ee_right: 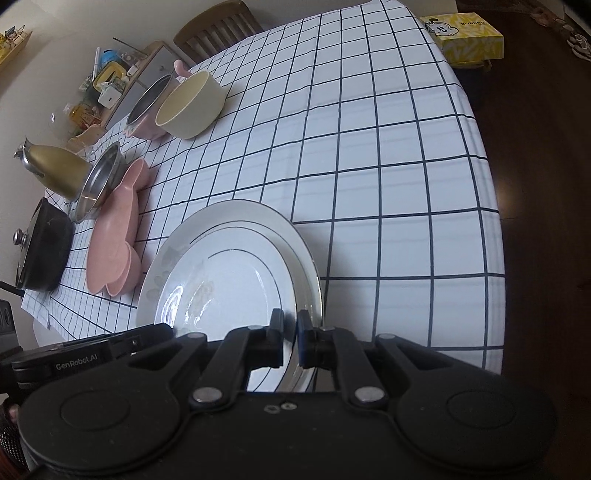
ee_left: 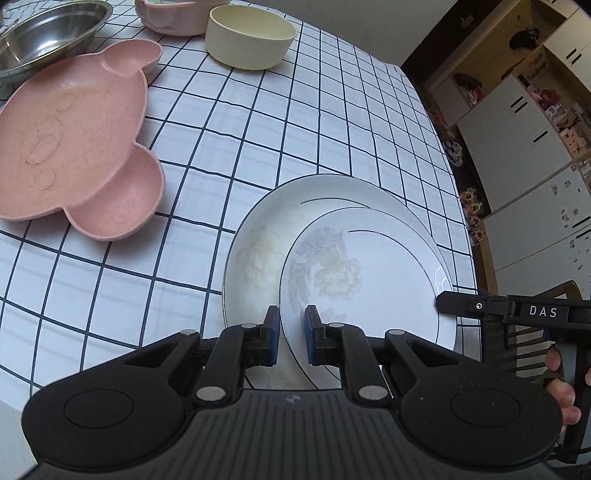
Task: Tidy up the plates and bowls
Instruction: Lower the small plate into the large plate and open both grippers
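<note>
Two white floral plates are in front of me. The upper plate (ee_left: pixel 369 273) overlaps the lower plate (ee_left: pixel 258 240), offset to the right. My left gripper (ee_left: pixel 291 334) is shut on the near rim of the upper plate. My right gripper (ee_right: pixel 290 338) is shut on the upper plate's (ee_right: pixel 229 288) right rim, above the lower plate (ee_right: pixel 306 258); it also shows in the left wrist view (ee_left: pixel 439 301). A pink bear-shaped divided plate (ee_left: pixel 74 144) lies to the left. A cream bowl (ee_left: pixel 249 35) stands further back.
A steel bowl (ee_left: pixel 44 33) and a pink bowl (ee_left: pixel 170 16) stand at the back of the checked tablecloth (ee_left: pixel 295 129). A gold kettle (ee_right: pixel 55 166), a black lidded pan (ee_right: pixel 40 251) and a yellow box (ee_right: pixel 465 33) are around. The table's right edge drops off beside the plates.
</note>
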{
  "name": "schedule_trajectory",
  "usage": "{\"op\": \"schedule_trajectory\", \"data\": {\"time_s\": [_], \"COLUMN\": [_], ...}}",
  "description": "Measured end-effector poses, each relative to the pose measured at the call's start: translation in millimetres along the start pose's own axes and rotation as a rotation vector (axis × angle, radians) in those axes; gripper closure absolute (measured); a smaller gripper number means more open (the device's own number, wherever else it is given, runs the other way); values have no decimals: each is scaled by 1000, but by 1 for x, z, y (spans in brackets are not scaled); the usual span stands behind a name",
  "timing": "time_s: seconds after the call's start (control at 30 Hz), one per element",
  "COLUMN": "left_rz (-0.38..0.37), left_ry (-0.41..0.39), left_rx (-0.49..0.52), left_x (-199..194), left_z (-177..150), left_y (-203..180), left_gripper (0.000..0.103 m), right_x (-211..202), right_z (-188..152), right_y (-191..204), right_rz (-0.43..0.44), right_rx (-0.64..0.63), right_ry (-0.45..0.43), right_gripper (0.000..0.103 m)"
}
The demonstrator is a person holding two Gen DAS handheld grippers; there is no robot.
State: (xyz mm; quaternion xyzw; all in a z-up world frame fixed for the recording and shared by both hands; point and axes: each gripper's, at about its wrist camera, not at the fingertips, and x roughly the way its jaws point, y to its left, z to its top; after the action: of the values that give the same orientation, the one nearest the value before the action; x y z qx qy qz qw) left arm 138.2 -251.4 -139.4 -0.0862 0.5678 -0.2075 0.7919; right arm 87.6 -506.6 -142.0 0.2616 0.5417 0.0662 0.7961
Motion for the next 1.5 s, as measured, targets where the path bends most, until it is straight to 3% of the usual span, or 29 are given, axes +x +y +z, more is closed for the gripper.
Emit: {"op": "schedule_trajectory", "data": {"time_s": [0.57, 1.07, 1.5], "left_rz": [9, 32, 45], "left_ry": [18, -14, -94], "left_rx": [-1, 34, 120], "left_x": [5, -14, -45], "left_z": [3, 5, 4], "left_y": [2, 8, -9], "left_gripper": [90, 90, 90], "right_x": [7, 13, -12], "right_z": [4, 5, 2], "right_y": [-2, 10, 52], "right_rz": [1, -44, -66], "right_rx": [-23, -62, -224], "right_ry": [13, 11, -50], "right_gripper": [95, 94, 70]}}
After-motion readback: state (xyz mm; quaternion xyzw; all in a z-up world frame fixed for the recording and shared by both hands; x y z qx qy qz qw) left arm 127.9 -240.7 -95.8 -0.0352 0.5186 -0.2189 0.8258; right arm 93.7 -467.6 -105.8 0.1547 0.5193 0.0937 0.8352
